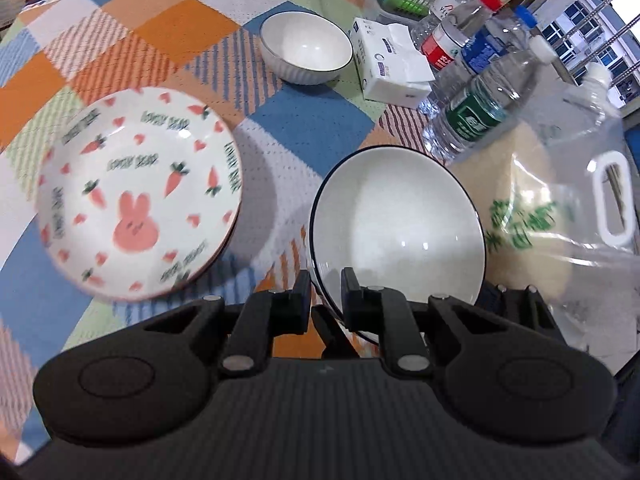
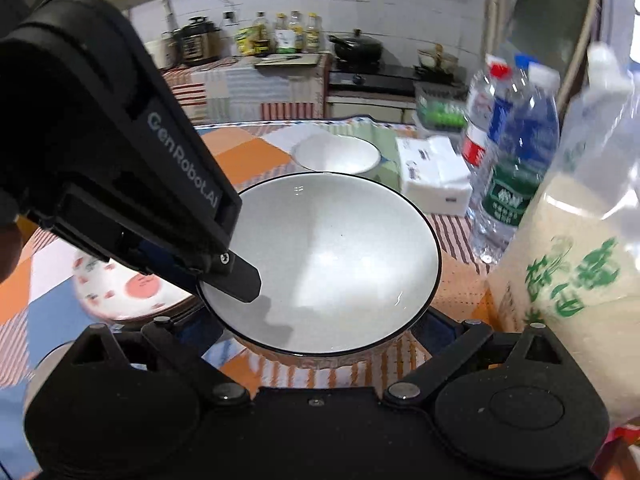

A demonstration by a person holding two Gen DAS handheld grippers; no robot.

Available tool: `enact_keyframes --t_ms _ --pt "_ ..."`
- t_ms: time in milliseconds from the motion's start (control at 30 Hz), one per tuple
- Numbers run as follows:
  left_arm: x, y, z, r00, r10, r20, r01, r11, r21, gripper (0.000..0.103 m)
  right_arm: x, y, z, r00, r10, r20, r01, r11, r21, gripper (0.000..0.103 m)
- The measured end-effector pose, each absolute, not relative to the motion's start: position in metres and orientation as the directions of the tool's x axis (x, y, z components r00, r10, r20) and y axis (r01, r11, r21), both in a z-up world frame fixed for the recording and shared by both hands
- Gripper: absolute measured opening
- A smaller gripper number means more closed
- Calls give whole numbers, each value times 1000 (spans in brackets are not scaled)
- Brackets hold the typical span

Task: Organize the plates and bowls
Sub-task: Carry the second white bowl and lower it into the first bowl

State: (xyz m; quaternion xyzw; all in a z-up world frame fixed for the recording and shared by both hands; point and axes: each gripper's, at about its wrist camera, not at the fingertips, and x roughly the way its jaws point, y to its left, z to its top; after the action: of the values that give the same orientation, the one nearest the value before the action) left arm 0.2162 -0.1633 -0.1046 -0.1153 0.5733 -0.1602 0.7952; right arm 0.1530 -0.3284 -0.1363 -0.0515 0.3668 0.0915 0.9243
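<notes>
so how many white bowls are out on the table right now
2. One bowl is held at its rim by the left gripper, near the bottles; the other bowl sits farther back beside the tissue pack. More could be hidden.

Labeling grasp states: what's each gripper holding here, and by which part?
The left gripper pinches the near rim of the black-rimmed white bowl, one finger inside, one outside. The right gripper holds nothing; it is spread open.

Left hand-held gripper (image 1: 326,292) clamped shut, right hand-held gripper's jaws wide.
</notes>
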Motion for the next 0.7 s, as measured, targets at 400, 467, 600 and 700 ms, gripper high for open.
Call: enact_keyframes --t_ms 400,467,600,700 --pt "143 -121 -59 344 -366 -865 92 930 -356 13 94 -292 -85 701 168 -693 -322 942 -97 100" --pt "132 -115 -56 346 -362 -866 90 931 -353 13 87 -287 -81 695 171 -699 -340 934 -109 100" --pt "113 -109 -55 354 -346 -869 91 937 -337 14 74 -277 -76 684 177 -708 -385 911 -145 100" --pt "103 -106 -57 351 -338 -873 90 940 -328 14 65 -271 -76 671 173 -721 -403 901 -159 100"
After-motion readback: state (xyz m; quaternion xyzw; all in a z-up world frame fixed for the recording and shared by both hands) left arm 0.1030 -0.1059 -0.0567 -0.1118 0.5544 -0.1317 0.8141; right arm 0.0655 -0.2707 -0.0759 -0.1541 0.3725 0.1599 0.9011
